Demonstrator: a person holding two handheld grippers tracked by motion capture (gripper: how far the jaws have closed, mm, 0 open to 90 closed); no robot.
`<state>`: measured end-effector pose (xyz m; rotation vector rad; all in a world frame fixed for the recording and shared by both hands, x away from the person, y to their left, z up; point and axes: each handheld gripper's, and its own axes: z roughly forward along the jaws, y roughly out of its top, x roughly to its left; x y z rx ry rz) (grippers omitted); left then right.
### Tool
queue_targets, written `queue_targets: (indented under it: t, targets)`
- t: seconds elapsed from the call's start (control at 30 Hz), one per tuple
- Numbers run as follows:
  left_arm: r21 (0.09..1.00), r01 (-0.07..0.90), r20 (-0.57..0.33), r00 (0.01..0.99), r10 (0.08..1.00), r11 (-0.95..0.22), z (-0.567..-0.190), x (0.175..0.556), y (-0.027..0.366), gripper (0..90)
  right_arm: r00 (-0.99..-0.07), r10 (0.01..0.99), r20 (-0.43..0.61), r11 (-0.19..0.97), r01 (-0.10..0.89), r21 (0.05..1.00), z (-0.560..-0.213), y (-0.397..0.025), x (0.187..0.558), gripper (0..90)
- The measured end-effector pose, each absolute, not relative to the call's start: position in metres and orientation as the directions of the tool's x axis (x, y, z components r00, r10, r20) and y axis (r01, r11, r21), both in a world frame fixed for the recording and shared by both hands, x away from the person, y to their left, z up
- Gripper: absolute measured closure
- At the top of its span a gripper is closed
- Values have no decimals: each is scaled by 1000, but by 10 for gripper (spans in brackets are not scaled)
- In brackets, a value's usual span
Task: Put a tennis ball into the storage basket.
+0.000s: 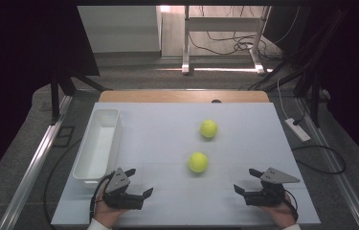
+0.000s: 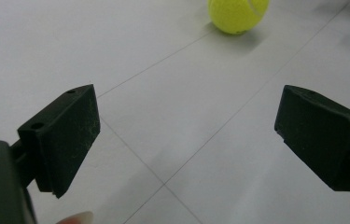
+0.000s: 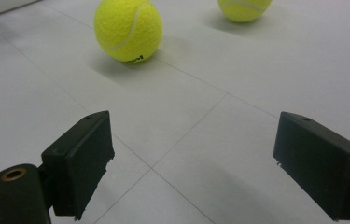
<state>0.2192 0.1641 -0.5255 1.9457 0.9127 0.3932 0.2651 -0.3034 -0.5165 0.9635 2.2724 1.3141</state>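
Counting first: two tennis balls, one white bin, two grippers, all on a pale grey table top (image 1: 167,120). In the high view, the nearer tennis ball (image 1: 198,162) sits just below the frame's centre, and the farther tennis ball (image 1: 208,128) lies a little above and to the right of it, the two near each other but apart. The white bin (image 1: 98,146), a long rectangular tray, runs along the left of the table, and nothing shows inside it.

The left gripper (image 1: 139,183) rests at the lower left of the high view, just below the bin's near end, held in a hand (image 1: 105,211) at the bottom edge. Its jaws stand wide apart with nothing between them; in the left gripper view one ball (image 2: 238,14) sits at the top edge, right of centre.

The right gripper (image 1: 245,180) sits at the lower right of the high view, its jaws likewise spread and empty. In the right gripper view the nearer ball (image 3: 128,30) is at upper left and the farther one (image 3: 244,9) at the top, right of centre.
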Motion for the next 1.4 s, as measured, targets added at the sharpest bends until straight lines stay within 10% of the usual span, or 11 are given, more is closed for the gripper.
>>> queue_targets:
  t: [1.4]
  targets:
    - [840,480,-139,642,754,-253,-499,241,143,74,-738,674,5,379,352,856,-518,-302,270,132]
